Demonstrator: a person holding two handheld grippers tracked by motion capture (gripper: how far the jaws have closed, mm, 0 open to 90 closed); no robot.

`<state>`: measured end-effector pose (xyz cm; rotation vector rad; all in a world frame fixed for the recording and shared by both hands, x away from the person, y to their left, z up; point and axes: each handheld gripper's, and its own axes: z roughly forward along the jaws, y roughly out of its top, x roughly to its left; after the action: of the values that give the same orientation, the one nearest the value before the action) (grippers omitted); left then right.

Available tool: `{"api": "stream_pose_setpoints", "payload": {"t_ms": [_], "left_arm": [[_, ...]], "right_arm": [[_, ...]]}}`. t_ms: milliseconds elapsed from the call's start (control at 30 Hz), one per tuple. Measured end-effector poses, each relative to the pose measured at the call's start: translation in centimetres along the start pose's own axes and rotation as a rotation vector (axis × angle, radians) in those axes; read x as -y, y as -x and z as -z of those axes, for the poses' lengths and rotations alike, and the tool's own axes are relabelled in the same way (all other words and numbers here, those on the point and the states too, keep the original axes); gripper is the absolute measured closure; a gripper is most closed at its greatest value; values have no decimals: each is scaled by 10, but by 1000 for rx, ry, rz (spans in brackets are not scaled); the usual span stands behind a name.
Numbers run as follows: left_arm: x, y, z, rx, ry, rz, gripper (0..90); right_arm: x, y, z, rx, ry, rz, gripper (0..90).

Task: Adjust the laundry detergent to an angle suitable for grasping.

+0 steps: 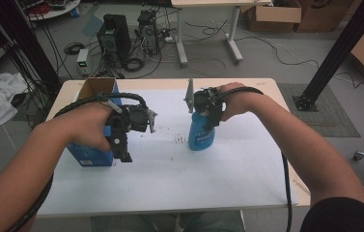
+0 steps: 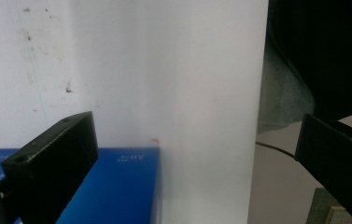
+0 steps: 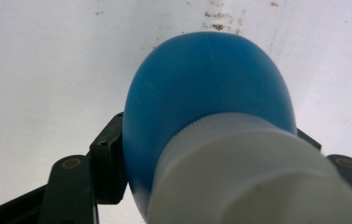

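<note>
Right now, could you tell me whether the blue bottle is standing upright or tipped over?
Upright: the blue bottle stands base-down on the white table, its white cap on top, the right gripper closed around it.

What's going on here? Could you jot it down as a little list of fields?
Setting: white table, one person, two hand-held grippers
Right gripper: fingers shut on the blue bottle just under its white cap
Bottle: upright on the table
Left gripper: open, holding nothing, beside the blue box
Box: open top, at the table's left
</note>
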<state>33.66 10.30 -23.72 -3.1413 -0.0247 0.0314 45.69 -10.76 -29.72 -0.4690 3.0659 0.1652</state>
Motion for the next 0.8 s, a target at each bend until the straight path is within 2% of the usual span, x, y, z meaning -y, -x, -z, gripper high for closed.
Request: {"api": "stream_pose_setpoints", "payload": {"t_ms": [533, 800], "left_arm": [[0, -1, -3, 4, 4, -3, 1], [1, -2, -3, 3, 3, -1, 1]], "right_arm": [[-1, 2, -4, 3, -16, 4, 382], [1, 1, -4, -3, -2, -19, 395]]}}
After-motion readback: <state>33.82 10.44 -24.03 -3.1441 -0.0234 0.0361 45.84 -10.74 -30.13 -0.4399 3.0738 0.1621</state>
